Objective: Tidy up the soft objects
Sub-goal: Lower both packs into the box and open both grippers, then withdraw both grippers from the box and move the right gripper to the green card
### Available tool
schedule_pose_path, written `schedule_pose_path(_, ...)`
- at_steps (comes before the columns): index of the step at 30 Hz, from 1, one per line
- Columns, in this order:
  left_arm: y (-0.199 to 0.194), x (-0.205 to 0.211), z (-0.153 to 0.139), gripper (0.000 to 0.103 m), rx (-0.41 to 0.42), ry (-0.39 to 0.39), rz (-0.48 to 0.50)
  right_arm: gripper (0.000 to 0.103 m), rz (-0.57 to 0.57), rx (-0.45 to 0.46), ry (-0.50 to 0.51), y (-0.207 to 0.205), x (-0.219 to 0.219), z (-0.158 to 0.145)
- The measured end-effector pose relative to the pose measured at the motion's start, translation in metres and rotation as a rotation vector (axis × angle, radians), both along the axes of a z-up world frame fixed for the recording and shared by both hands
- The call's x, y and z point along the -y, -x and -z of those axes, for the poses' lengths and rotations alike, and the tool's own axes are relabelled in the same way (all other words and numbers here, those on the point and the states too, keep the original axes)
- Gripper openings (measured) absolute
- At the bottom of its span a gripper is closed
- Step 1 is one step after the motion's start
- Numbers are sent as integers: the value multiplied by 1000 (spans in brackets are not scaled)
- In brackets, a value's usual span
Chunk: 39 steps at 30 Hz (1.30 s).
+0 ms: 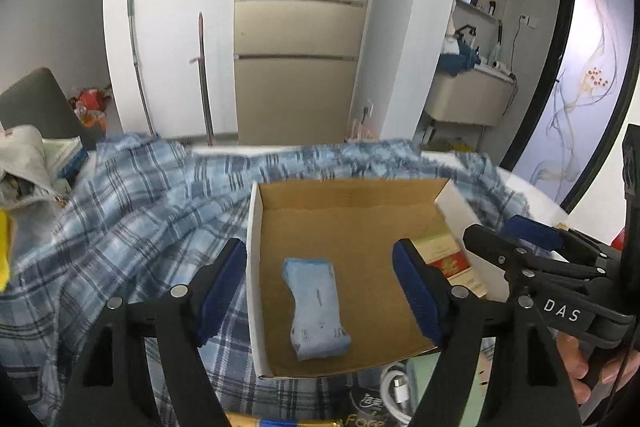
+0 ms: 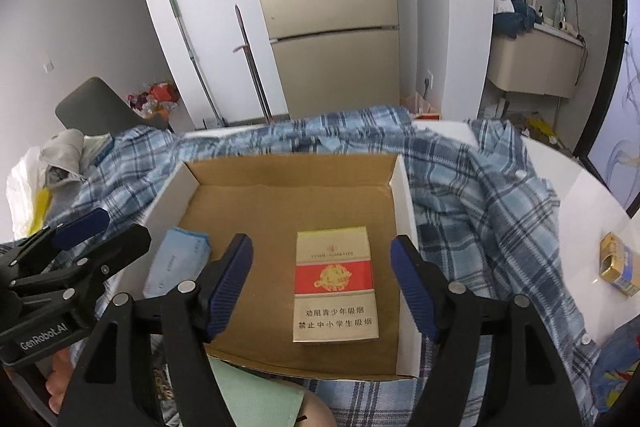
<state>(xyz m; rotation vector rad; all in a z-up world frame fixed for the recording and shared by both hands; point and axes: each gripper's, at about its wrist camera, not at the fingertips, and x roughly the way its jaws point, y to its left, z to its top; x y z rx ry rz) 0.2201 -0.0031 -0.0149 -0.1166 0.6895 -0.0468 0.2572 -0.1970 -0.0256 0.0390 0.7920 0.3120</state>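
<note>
A shallow cardboard box [image 1: 352, 195] [image 2: 288, 167] lies on a blue plaid shirt [image 1: 132, 203] [image 2: 480, 195]. Inside it rest a light blue soft tissue pack [image 1: 316, 311] [image 2: 176, 263] at the left and a gold and red cigarette pack [image 2: 335, 285] [image 1: 444, 255] at the right. My left gripper [image 1: 320, 291] hangs open above the tissue pack, its pads clear of it. Over the cigarette pack my right gripper [image 2: 322, 283] stands open, not touching it. Each gripper shows at the edge of the other's view.
A small gold and blue box [image 2: 620, 263] sits on the white table [image 2: 580, 211] at the right. A white cable [image 1: 396, 387] and a green sheet [image 2: 256, 395] lie in front of the box. Grey cloth and a bag [image 2: 60, 155] are heaped at the far left.
</note>
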Motion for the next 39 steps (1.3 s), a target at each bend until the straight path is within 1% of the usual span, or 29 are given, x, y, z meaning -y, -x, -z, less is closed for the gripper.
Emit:
schedule_pose_path(5, 19, 5, -41, 78, 81, -5, 1, 71, 16, 51, -13, 11, 4, -32)
schedule_pose_path(8, 36, 2, -68, 78, 128, 5, 3, 71, 12, 79, -2, 22, 5, -50)
schedule_pose_path(10, 50, 1, -83, 78, 161, -8, -1, 73, 4, 102, 6, 33, 5, -62)
schedule_pose_path(11, 57, 0, -89, 78, 178, -14, -4, 73, 1, 111, 7, 38, 5, -67)
schedule_pose_path(13, 74, -2, -101, 86, 217, -18, -12, 75, -2, 132, 3, 50, 6, -78)
schedule_pose_path(15, 92, -5, -110, 86, 252, -6, -17, 75, -8, 153, -8, 64, 5, -88)
schedule_pose_path(17, 107, -7, -115, 87, 268, 9, -8, 79, -10, 170, -17, 75, 5, -95)
schedule_pose_path(18, 115, -9, -118, 87, 277, 18, -4, 82, -13, 179, -23, 82, 5, -99)
schedule_pose_path(19, 124, -10, -120, 89, 289, 25, -3, 86, -15, 188, -29, 89, 5, -102)
schedule_pose_path(20, 131, -12, -122, 93, 300, 29, -3, 89, -15, 199, -36, 95, 5, -105)
schedule_pose_path(21, 138, -13, -123, 100, 313, 33, -2, 95, -13, 214, -45, 103, 5, -108)
schedule_pose_path(22, 147, -15, -123, 103, 332, 36, -1, 99, -10, 226, -53, 108, 6, -110)
schedule_pose_path(24, 162, -17, -123, 103, 362, 30, -5, 103, 2, 252, -66, 120, 7, -113)
schedule_pose_path(27, 176, -20, -119, 103, 364, 11, 9, 103, 1, 275, -60, 133, 5, -114)
schedule_pose_path(30, 186, -23, -107, 103, 353, 0, 23, 103, -4, 272, -48, 143, 4, -109)
schedule_pose_path(32, 191, -23, -97, 103, 348, -5, 25, 103, -3, 260, -48, 146, 5, -104)
schedule_pose_path(36, 192, -26, -74, 103, 318, -47, 29, 103, 16, 223, -69, 148, 7, -89)
schedule_pose_path(39, 191, -34, -57, 103, 299, -40, 35, 103, 27, 185, -72, 141, 6, -74)
